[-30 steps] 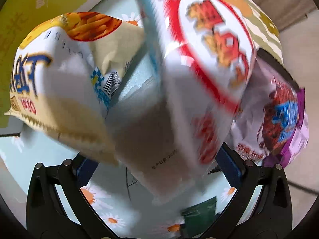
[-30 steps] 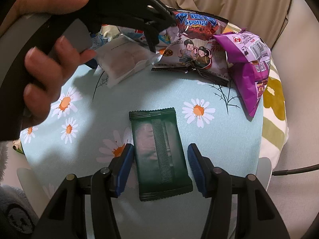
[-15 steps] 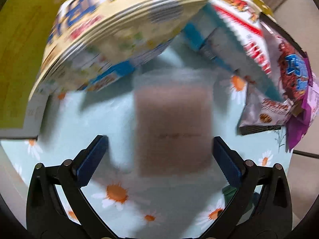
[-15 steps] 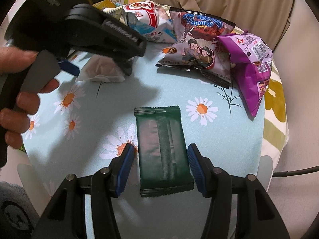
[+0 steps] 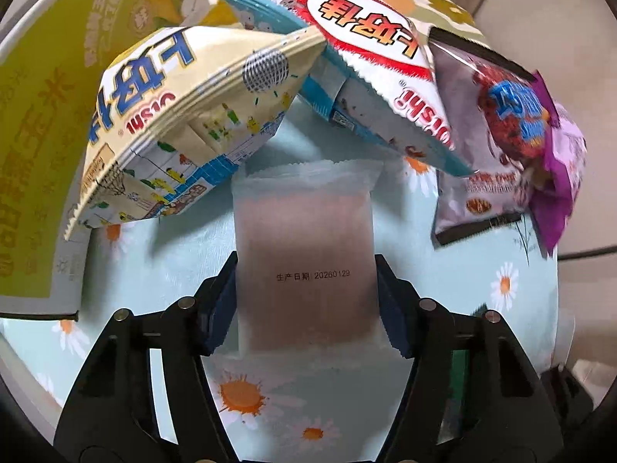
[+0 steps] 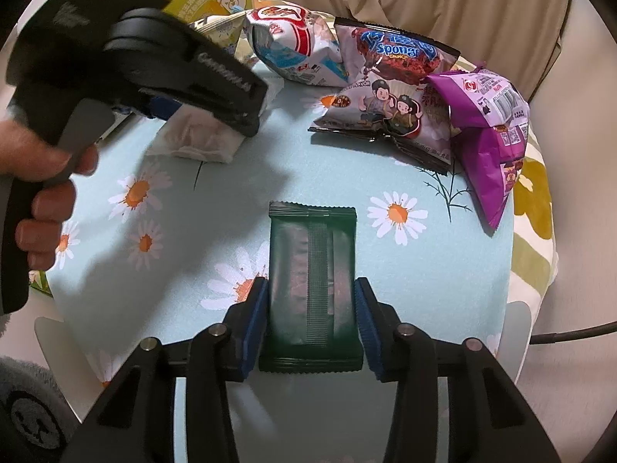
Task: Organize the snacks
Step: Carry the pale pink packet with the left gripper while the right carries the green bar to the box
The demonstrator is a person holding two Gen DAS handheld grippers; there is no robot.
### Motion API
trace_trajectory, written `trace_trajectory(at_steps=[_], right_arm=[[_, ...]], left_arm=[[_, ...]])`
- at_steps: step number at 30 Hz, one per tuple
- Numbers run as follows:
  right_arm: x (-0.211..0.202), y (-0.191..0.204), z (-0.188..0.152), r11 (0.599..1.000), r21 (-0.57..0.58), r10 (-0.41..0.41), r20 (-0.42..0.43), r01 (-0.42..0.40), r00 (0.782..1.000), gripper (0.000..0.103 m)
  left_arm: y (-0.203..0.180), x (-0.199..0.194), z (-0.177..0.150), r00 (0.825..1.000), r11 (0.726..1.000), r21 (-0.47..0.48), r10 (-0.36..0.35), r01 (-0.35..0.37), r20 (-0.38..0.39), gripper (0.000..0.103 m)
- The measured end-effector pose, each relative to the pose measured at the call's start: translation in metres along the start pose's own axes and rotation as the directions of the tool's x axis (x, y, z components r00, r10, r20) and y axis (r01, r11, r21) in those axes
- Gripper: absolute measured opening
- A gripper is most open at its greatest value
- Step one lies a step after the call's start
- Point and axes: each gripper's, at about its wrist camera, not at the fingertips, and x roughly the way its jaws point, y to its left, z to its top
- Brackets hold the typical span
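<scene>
A translucent white packet (image 5: 304,231) with a brown filling lies lengthwise between the fingers of my left gripper (image 5: 306,270). The jaws are closing and both blue pads touch its long sides. From the right wrist view the same packet (image 6: 196,139) sits under that gripper at the table's far left. My right gripper (image 6: 308,308) is shut on a dark green packet (image 6: 310,281), which lies flat on the daisy tablecloth (image 6: 424,270) with a pad against each side.
Behind the white packet stand a cream snack bag (image 5: 185,115) and a red-and-white bag (image 5: 378,38). A grey-purple bag (image 5: 501,115) and a bright purple bag (image 6: 489,146) lie at the far right edge. A yellow box (image 5: 34,135) stands at the left. A person's hand (image 6: 42,193) grips the left tool.
The left gripper swung off the big bags, which were close in front of it, and its wide jaws closed in on the white packet. The right jaws narrowed onto the green packet's sides.
</scene>
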Motion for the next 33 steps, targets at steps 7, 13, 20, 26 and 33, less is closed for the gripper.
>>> trace_trajectory(at_steps=[7, 13, 20, 26, 33], right_arm=[[0.002, 0.003, 0.003, 1.0, 0.017, -0.008, 0.0, 0.008, 1.0, 0.041], [-0.01, 0.006, 0.007, 0.998, 0.062, -0.001, 0.012, 0.001, 1.0, 0.041], [-0.044, -0.009, 0.023, 0.99, 0.139, -0.007, 0.049, 0.0, 0.999, 0.041], [-0.088, -0.002, 0.059, 0.993, 0.121, -0.021, 0.128, 0.006, 0.992, 0.041], [-0.12, 0.038, 0.124, 0.997, 0.064, 0.022, 0.241, -0.039, 0.97, 0.041]], left_arm=[[0.023, -0.006, -0.021, 0.998, 0.997, 0.033, -0.062, 0.063, -0.019, 0.06], [0.025, -0.019, -0.045, 0.992, 0.991, 0.057, -0.123, 0.124, -0.033, 0.06], [0.022, -0.074, -0.047, 0.982, 0.981, 0.072, -0.183, 0.179, 0.048, 0.06], [0.05, -0.141, -0.035, 0.963, 0.978, 0.05, -0.207, 0.202, 0.173, 0.06], [0.118, -0.196, -0.006, 0.945, 0.98, 0.024, -0.195, 0.195, 0.262, 0.06]])
